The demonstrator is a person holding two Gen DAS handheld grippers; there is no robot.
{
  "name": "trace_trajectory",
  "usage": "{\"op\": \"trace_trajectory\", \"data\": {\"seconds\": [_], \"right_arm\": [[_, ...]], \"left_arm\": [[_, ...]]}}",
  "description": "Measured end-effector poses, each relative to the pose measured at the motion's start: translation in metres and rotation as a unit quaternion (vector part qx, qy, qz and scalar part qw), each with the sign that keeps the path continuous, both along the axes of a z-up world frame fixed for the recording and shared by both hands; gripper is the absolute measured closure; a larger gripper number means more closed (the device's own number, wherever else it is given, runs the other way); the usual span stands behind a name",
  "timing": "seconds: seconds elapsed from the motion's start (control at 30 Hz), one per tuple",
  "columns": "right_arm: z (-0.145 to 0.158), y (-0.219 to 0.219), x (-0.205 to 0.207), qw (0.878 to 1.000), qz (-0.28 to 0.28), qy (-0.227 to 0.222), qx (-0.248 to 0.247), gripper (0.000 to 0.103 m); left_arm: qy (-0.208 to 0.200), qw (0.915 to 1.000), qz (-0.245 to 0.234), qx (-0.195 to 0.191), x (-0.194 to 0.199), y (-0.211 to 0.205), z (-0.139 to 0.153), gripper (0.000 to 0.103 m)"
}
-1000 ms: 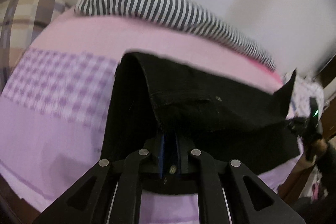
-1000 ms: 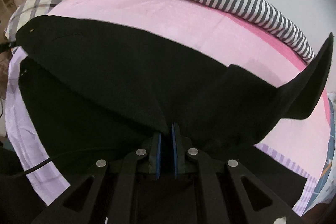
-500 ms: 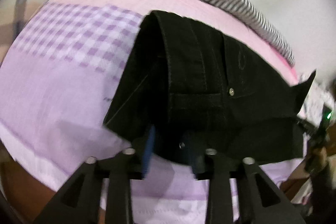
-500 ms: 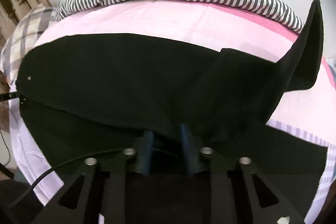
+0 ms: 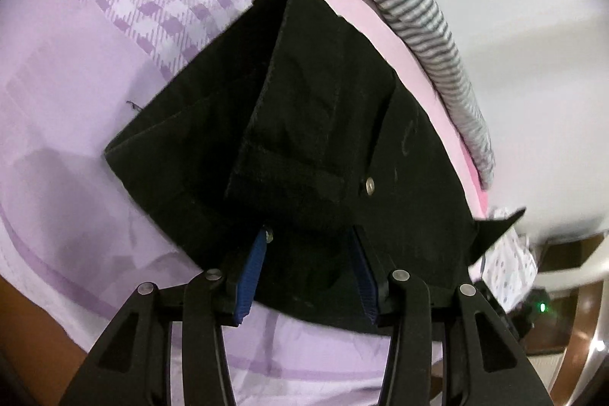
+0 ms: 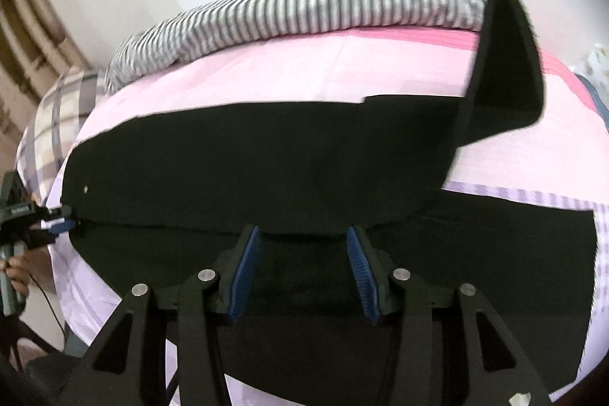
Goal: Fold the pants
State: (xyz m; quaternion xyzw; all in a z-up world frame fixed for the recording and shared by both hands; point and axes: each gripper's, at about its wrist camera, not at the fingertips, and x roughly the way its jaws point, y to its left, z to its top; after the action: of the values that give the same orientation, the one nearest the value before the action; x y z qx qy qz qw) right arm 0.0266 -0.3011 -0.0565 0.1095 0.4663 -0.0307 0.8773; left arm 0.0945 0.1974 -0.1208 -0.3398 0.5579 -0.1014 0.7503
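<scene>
Grippers (image 5: 309, 263) (image 6: 302, 263) agape over pants (image 6: 236, 155)

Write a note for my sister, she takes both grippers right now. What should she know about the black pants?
Left gripper: open, holding nothing, at the waistband end.
Right gripper: open, holding nothing, over the legs.
The black denim pants lie on the pink and purple bedsheet, one leg folded over the other; a leg end sticks up.
Done: the lengthwise fold.
Left: flatten that end, then fold across.
</scene>
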Motion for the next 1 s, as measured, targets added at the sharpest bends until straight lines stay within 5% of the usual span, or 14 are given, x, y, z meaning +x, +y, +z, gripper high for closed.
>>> {"op": "trace_trajectory", "data": {"seconds": [0.2,0.3,0.67,0.77,0.8,1.0], "right_arm": [[0.005,-0.032,0.012,0.996,-0.085,0.004,-0.013,0.058],[0.012,-0.050,0.024,0.992,-0.125,-0.006,-0.012,0.058],[0.019,-0.109,0.087,0.980,-0.197,0.009,-0.037,0.059],[0.023,-0.123,0.100,0.981,-0.192,0.013,-0.039,0.083],[0.026,-0.126,0.100,0.981,-0.191,0.011,-0.034,0.100],[0.061,-0.142,0.084,0.981,-0.191,-0.031,-0.022,0.100]], "left_arm": [[0.002,0.9985,0.050,-0.024,0.005,0.011,-0.006,0.057],[-0.005,0.9980,0.057,-0.027,0.005,0.012,-0.010,0.068],[-0.028,0.9988,0.034,0.020,0.012,0.005,-0.002,0.081],[-0.024,0.9989,0.035,0.018,0.014,0.007,-0.001,0.082],[-0.025,0.9989,0.035,0.018,0.014,0.007,-0.001,0.082],[-0.042,0.9985,0.034,0.007,0.023,0.015,0.018,0.085]]}}
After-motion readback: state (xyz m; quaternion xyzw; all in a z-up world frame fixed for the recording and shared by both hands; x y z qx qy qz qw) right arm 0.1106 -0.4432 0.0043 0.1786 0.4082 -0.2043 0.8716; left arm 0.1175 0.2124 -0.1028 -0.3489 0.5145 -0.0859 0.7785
